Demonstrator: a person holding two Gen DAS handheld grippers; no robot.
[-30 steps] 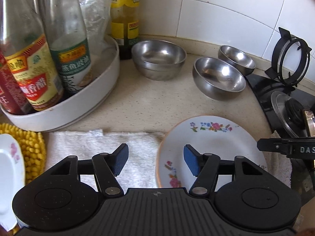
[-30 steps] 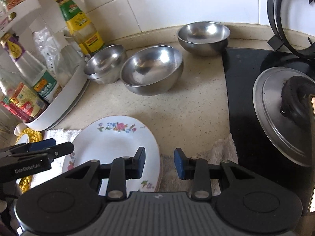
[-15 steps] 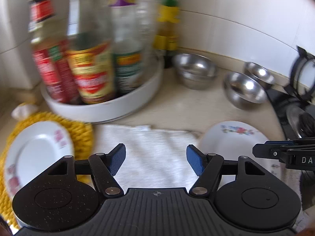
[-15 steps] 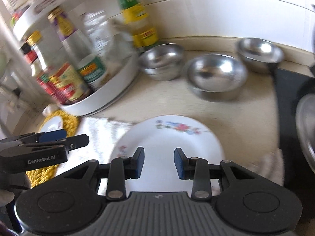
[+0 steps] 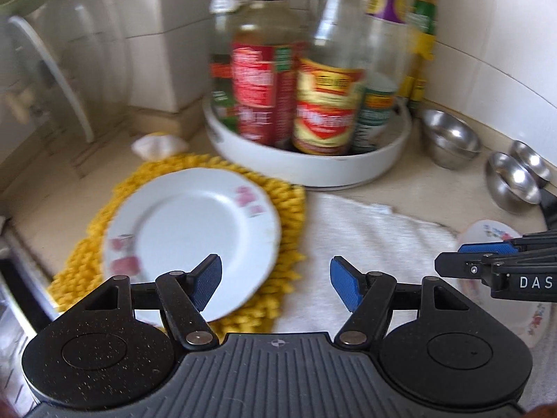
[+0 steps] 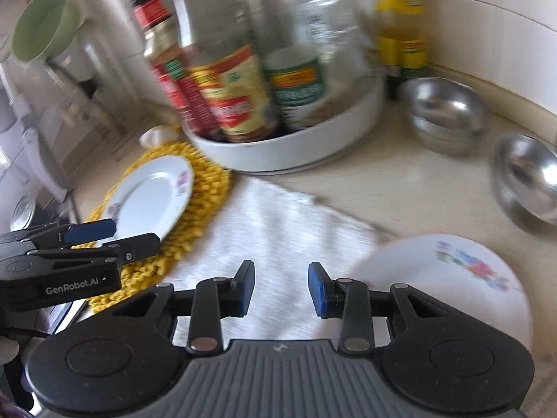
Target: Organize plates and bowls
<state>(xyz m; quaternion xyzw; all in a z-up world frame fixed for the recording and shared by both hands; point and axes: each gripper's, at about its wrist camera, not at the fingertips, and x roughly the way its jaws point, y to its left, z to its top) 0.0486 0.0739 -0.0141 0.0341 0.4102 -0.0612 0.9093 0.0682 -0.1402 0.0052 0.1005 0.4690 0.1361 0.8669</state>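
A white plate with pink flowers lies on a yellow knitted mat, just ahead of my left gripper. That gripper is open with nothing between its blue pads. The same plate shows in the right wrist view. A second plate with colourful flowers rests on the white towel, to the right of my right gripper. Its jaws stand apart over the towel and hold nothing. Steel bowls sit at the back right.
A round white tray full of sauce bottles stands behind the mat and towel. A green bowl hangs high at the left. Tiled walls close the corner. The other plate is partly hidden behind the right gripper.
Both grippers swung left, away from the stove. The pink-flowered plate on the yellow mat came into view. The left jaws stand a little wider; the right jaws are unchanged.
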